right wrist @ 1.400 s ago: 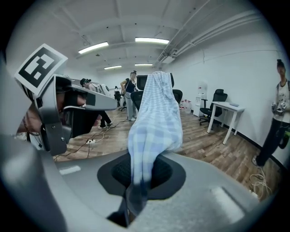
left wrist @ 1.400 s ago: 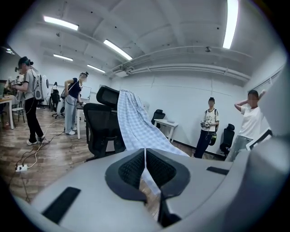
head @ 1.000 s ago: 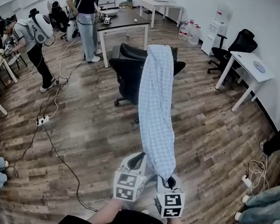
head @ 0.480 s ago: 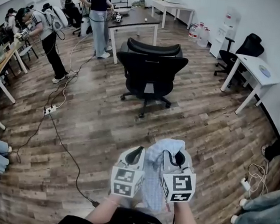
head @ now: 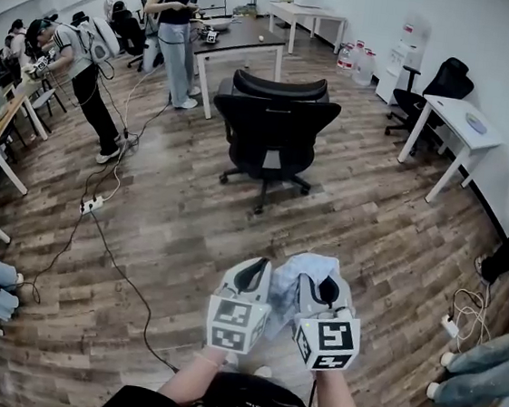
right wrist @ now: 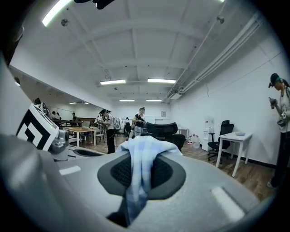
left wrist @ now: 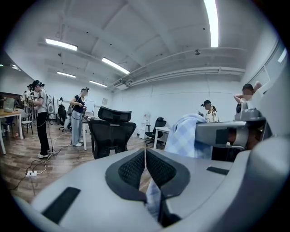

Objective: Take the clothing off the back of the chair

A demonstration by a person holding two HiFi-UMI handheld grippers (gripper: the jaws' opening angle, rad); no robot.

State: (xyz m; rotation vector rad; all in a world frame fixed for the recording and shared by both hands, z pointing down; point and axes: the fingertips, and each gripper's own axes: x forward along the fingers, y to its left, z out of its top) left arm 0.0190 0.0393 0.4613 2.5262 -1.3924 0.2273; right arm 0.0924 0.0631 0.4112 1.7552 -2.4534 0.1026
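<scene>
The clothing [head: 298, 281] is a light blue checked garment, bunched up between my two grippers near my body. It hangs free of the black office chair [head: 275, 123], whose back is bare and stands well ahead. My right gripper [head: 326, 277] is shut on the clothing [right wrist: 140, 158], which drapes over its jaws. My left gripper [head: 254, 267] is shut too, with a strip of the clothing [left wrist: 153, 199] pinched low between its pads. In the left gripper view the rest of the cloth lies on the right gripper [left wrist: 226, 133]. The chair [left wrist: 111, 131] shows beyond both jaws.
A dark table [head: 241, 37] stands behind the chair, with people [head: 176, 29] beside it and at the left. A cable and power strip [head: 90, 205] run across the wood floor at left. A white desk [head: 456, 121] and another black chair [head: 428, 85] are at right.
A second ago the clothing stretched from the chair back down to my grippers. It has since come off the chair and gathered at the grippers, which have both risen.
</scene>
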